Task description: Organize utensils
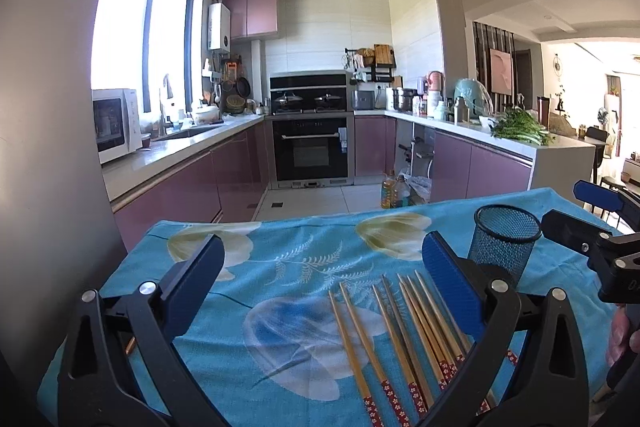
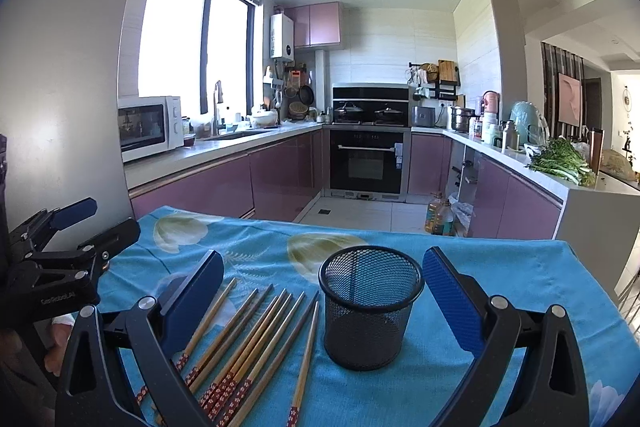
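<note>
At the left edge of the right wrist view, the black body of the left gripper [image 2: 72, 223] bears small pale lettering that seems to read "GenRobot.AI"; it is blurred. No other text is legible in either view.

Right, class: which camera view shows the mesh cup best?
The right wrist view. The cup stands whole and upright there, between the open right tool's fingers, with its rim and empty inside visible. The left wrist view shows it farther off, its lower part hidden behind a finger of the left tool.
</note>
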